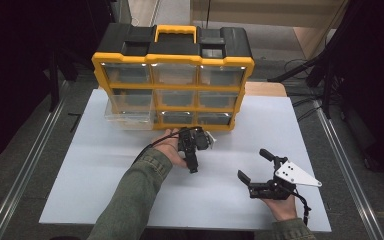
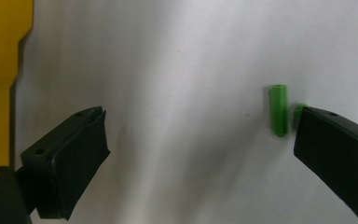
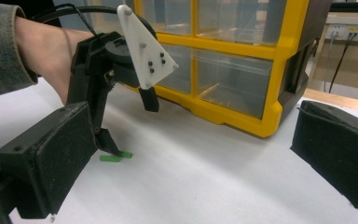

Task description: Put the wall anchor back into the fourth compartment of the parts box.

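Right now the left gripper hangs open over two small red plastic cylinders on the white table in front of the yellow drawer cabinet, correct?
Not quite: the small plastic cylinders are green, not red, as the left gripper view shows. The left gripper does hang open over them on the white table, before the yellow drawer cabinet.

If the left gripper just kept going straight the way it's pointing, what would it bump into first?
The left gripper points down at the white table, jaws wide open. It would probably meet the tabletop itself first. The small green pieces lie beside its right-hand jaw in its own view, so that jaw might touch them.
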